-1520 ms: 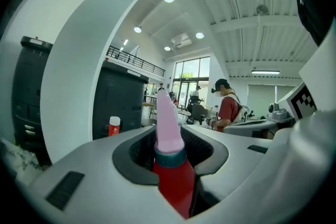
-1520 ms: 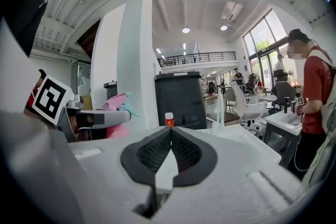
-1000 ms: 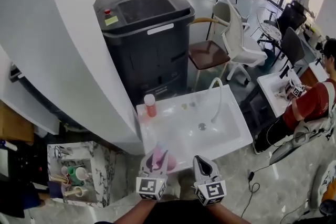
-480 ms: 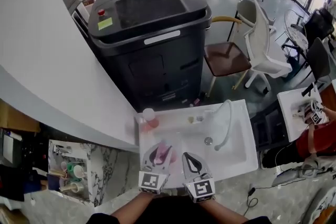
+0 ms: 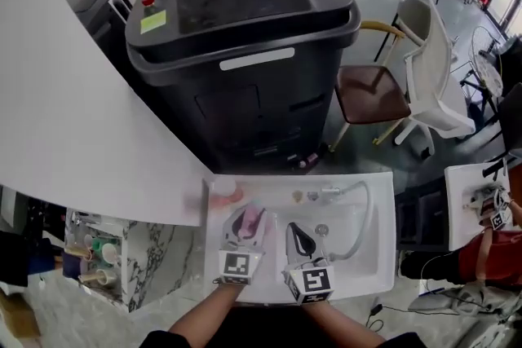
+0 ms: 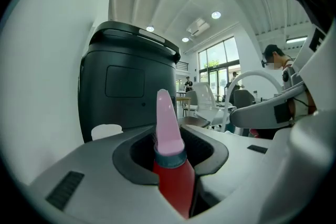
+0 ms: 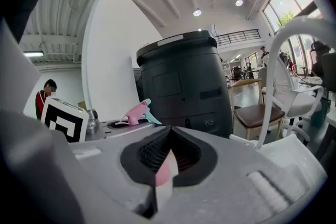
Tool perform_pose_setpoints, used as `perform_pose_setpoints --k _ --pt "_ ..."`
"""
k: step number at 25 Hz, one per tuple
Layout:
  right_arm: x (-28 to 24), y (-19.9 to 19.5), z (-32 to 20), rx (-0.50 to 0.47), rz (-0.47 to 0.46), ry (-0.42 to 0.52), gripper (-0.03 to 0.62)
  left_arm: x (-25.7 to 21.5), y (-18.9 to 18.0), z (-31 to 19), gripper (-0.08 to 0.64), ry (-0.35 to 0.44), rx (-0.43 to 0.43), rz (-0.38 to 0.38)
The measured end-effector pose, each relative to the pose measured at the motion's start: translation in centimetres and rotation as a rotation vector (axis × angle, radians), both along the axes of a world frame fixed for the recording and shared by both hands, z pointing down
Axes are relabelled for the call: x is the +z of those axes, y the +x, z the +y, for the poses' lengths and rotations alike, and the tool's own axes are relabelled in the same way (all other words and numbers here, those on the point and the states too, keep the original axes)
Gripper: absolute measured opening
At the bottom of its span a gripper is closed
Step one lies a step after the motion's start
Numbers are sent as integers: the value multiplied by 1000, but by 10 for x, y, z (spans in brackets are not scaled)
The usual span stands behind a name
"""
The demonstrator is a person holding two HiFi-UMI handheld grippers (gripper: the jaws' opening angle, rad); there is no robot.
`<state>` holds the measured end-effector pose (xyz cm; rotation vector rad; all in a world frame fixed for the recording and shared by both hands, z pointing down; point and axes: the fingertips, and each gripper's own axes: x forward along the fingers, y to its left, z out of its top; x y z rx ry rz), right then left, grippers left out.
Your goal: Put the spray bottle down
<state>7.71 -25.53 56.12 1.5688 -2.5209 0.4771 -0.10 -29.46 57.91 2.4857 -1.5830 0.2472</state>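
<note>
The spray bottle (image 6: 173, 181) has a red body, a teal collar and a pink head (image 5: 252, 217). My left gripper (image 5: 245, 226) is shut on its neck and holds it upright over the left part of the white sink (image 5: 379, 273). In the right gripper view the pink head with its teal trigger (image 7: 137, 111) shows at the left. My right gripper (image 5: 299, 239) hovers beside it over the basin, jaws together. A thin pale pink sliver shows in the slit between them; what it is I cannot tell.
An orange bottle with a white cap (image 5: 224, 190) stands at the sink's back left corner. The curved faucet (image 5: 364, 208) and the drain (image 5: 321, 231) are on the right. A big black machine (image 5: 245, 37) rises behind the sink, a chair (image 5: 371, 94) to its right.
Both grippers have travelled forward and a little down, from the sink's front edge to over the basin. The bottle stays in the left gripper.
</note>
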Motion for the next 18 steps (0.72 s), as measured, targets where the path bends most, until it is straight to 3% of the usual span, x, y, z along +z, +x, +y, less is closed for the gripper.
perform_pose_setpoints --k 6,11,14,18 --pt "14 7 -34 19 -23 -31 -2 22 2 -35 141 10 -39 8" --pt "29 12 -54 14 16 -43 -3 45 19 -57 141 49 5 -127" --pt "38 12 -58 -1 36 -54 -2 53 20 -69 141 23 -33 -76" --pt "45 12 -66 1 33 -62 -3 69 19 -84 141 11 -46 -90"
